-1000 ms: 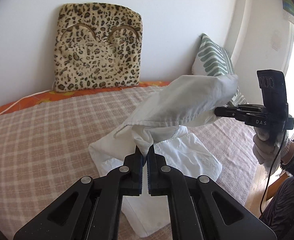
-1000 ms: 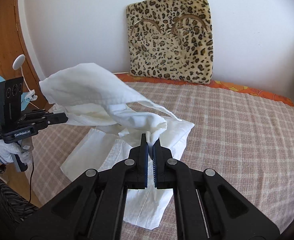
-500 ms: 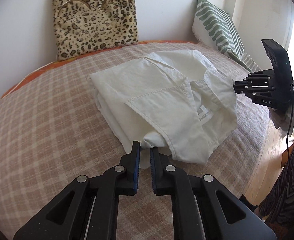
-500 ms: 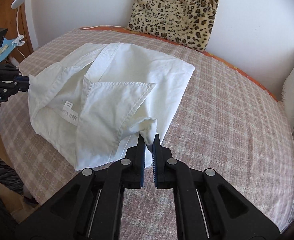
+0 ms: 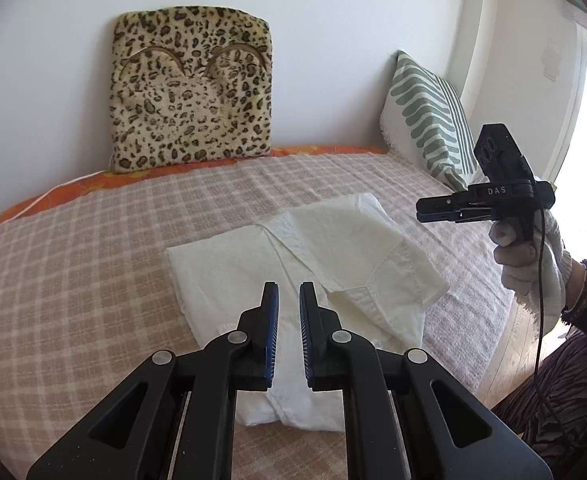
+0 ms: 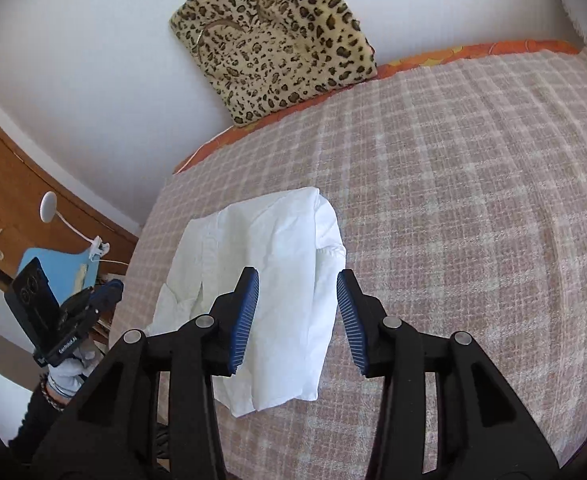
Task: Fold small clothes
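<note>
The left tool (image 5: 288, 300) hangs over the near part of the white garment (image 5: 293, 264), its blue-padded fingers (image 5: 271, 320) a narrow gap apart with nothing pinched between them; they have just parted a little and the cloth lies free below. The right tool (image 6: 297, 284) has its jaws standing well apart, having just been opening, and no cloth is caught between its ribbed pads (image 6: 247, 320); the garment shows through the gap, lying loose on the bed. From the left tool outward, the garment is folded over on itself, one hemmed flap turned across the top, resting flat on the pink checked bedspread (image 5: 73, 280). To the right of the left tool the right one appears in the air beside the garment's far edge, carried by a white-gloved hand (image 5: 529, 256). Beyond the garment, against the white wall, leans a leopard-print cushion (image 5: 191, 88), and farther right a cushion with green stripes (image 5: 429, 116). Seen from the right tool, the left one is low on the left, off the bed's edge, before a wooden door (image 6: 9, 184).
</note>
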